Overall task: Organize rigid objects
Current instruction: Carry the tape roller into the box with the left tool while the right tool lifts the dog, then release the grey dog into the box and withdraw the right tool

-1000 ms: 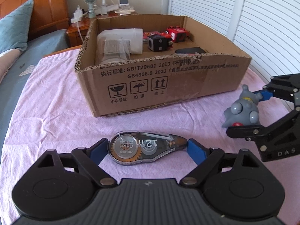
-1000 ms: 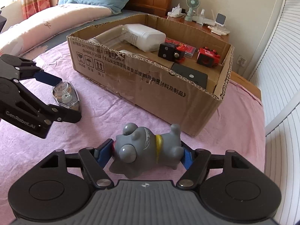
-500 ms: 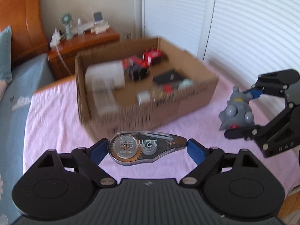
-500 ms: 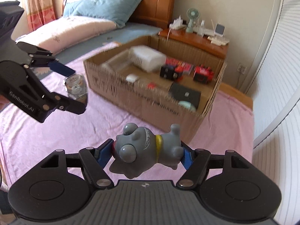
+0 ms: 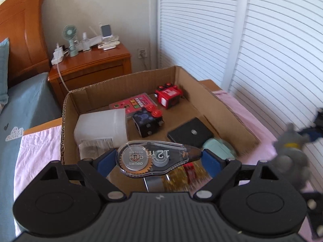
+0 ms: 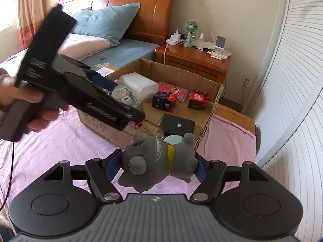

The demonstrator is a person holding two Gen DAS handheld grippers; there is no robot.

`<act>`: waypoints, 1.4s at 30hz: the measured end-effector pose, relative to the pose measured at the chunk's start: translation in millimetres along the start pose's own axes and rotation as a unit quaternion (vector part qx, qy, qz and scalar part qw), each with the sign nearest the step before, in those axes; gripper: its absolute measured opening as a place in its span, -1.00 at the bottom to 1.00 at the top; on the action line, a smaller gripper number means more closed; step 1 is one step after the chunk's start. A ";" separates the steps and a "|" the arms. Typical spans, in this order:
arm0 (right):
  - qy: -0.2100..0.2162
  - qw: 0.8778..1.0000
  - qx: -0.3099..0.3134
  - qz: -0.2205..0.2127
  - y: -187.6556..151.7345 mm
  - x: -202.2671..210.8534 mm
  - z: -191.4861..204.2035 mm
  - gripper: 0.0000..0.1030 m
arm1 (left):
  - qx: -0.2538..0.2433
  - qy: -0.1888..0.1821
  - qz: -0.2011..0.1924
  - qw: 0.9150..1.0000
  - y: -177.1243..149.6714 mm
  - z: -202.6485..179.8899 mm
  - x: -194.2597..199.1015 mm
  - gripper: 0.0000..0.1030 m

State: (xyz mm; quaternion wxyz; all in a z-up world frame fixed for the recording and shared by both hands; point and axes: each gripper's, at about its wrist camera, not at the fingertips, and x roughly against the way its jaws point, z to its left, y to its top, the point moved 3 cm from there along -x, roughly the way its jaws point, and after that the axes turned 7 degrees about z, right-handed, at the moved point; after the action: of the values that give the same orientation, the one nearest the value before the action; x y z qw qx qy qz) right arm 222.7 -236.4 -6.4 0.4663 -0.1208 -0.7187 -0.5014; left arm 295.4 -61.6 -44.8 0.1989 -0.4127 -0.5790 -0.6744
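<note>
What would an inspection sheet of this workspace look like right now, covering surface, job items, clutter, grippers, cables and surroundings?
Surface: pink cloth over the table, cardboard box on it.
Job's things: correction tape held above the box; grey toy figure held short of the box's near corner.
Clutter: in the box, white container, black cube, red toy, black plate, pink card, teal item.
Grippers: left gripper shut on the tape; right gripper shut on the figure.
Cables: white cord hanging from the nightstand.
Surroundings: bed with blue pillow, louvred doors.
</note>
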 end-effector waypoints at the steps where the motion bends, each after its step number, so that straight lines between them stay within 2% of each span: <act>1: -0.002 1.000 -0.001 0.000 1.4 -1.1 -0.7 0.48 | 0.009 0.002 0.000 1.000 1.8 2.1 -3.9 0.80; 6: -0.007 1.000 -0.008 0.000 9.8 -4.9 -6.1 0.48 | 0.022 0.034 -0.019 0.999 -1.0 12.4 2.5 0.86; 14: -0.011 0.999 -0.038 0.006 39.1 -30.5 -20.2 0.48 | 0.002 0.083 -0.080 0.993 -25.9 12.7 54.1 0.99; 16: -0.010 0.999 -0.050 0.011 49.6 -41.7 -24.3 0.48 | 0.003 0.093 -0.084 0.992 -33.8 12.1 63.9 0.99; 21: -0.012 0.996 -0.083 0.038 74.0 -81.0 -29.3 0.48 | 0.018 0.088 -0.080 0.993 -51.5 13.4 77.8 0.99; 24: -0.023 0.994 -0.093 0.054 83.3 -103.4 -30.2 0.48 | 0.024 0.103 -0.088 0.990 -60.7 13.1 81.4 0.99; 27: -0.038 0.992 -0.104 0.051 91.0 -116.3 -32.4 0.50 | 0.018 0.109 -0.086 0.990 -67.2 11.1 80.8 0.99; 28: -0.045 0.992 -0.109 0.050 92.2 -117.9 -33.4 0.57 | 0.019 0.109 -0.084 0.990 -68.4 10.7 80.5 0.99; 29: -0.053 0.991 -0.114 0.050 93.5 -118.4 -33.7 0.64 | 0.020 0.109 -0.084 0.990 -69.5 10.4 81.0 0.99; 31: -0.059 0.990 -0.118 0.044 93.4 -112.2 -31.8 0.94 | 0.029 0.104 -0.084 0.991 -71.1 11.7 83.0 0.99; 32: -0.059 0.990 -0.120 0.036 92.5 -106.6 -30.8 0.99 | 0.034 0.103 -0.083 0.991 -71.3 12.6 84.2 0.99; 35: -0.055 0.990 -0.130 0.025 88.2 -87.9 -27.9 1.00 | 0.049 0.107 -0.077 0.990 -71.4 14.0 88.1 0.99; 42: -0.076 0.980 -0.171 0.066 58.8 -44.4 -9.8 1.00 | 0.085 0.124 -0.049 0.987 -74.5 13.6 104.3 0.99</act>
State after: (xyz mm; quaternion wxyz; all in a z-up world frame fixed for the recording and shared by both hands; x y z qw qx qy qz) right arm 289.6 -204.0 -5.2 0.4149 -0.2832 -0.6463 -0.5744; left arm 183.8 -8.2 -8.9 0.2703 -0.2785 -0.6242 -0.6781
